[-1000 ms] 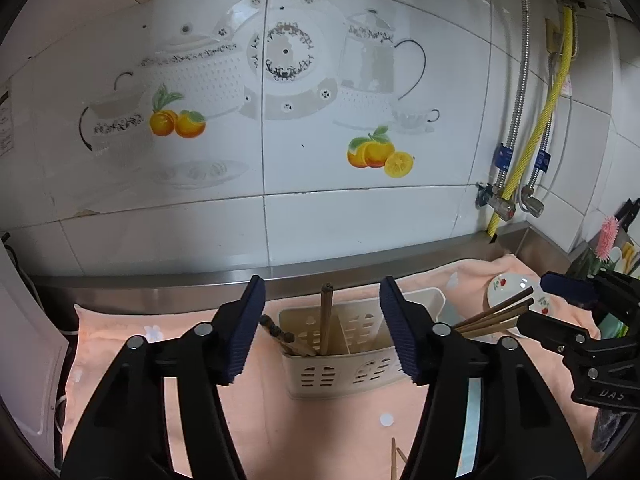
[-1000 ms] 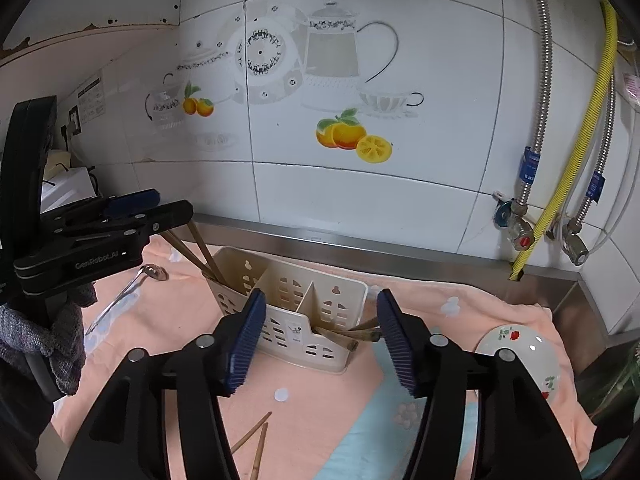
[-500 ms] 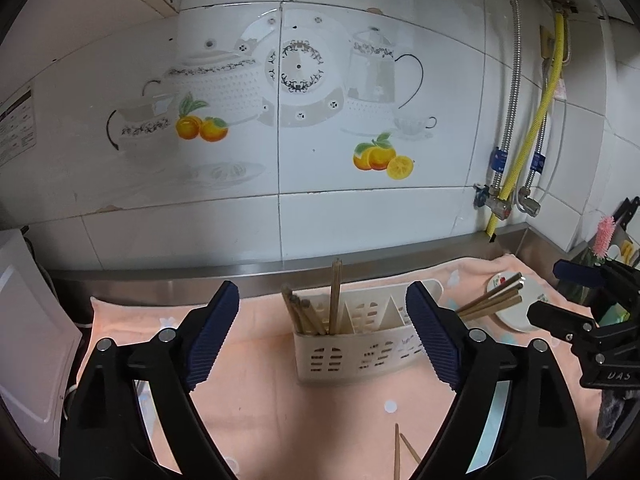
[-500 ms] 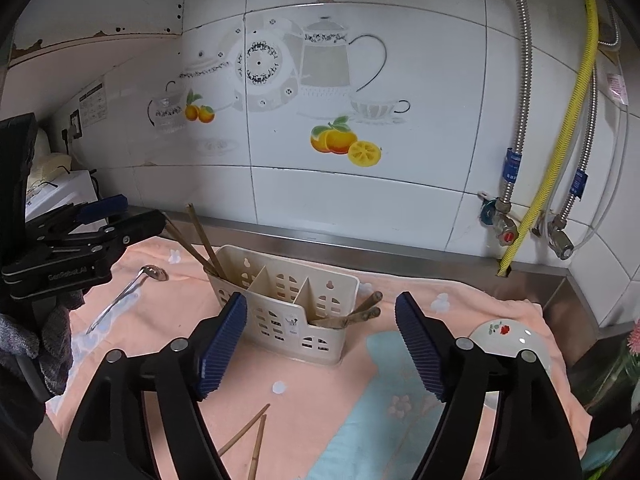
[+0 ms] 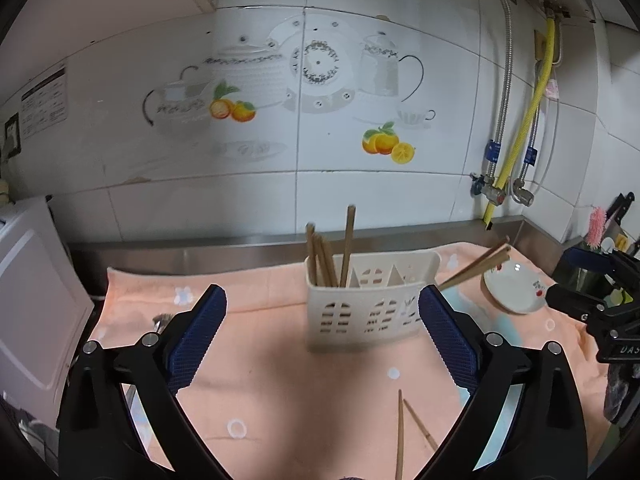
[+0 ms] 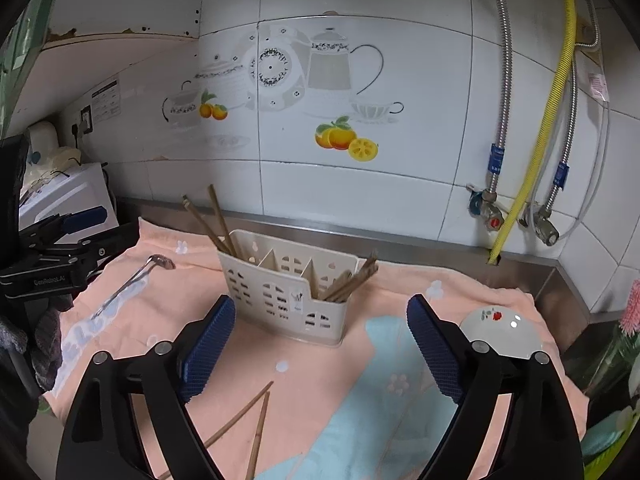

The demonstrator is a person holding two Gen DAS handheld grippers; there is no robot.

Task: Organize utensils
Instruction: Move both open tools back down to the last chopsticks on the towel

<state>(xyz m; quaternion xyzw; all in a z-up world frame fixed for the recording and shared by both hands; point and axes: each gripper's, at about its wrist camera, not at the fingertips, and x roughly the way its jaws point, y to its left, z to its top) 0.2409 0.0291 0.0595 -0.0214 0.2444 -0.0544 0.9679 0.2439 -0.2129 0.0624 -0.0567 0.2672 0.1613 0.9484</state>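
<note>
The cream utensil caddy (image 6: 286, 286) stood on the peach towel (image 5: 272, 364), with chopsticks in its two end compartments. In front of the caddy two loose chopsticks (image 6: 252, 420) lay on the towel, and left of it a metal spoon (image 6: 132, 282). The left gripper (image 5: 320, 334) and the right gripper (image 6: 318, 346) were both opening, with nothing between the jaws. I think the loose pair should be taken near the middle, both sticks together, then lowered straight into a compartment.

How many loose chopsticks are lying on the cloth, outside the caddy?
2. Both loose chopsticks lie crossed at their far tips on the peach cloth in front of the caddy; their near ends run out of frame.
</note>
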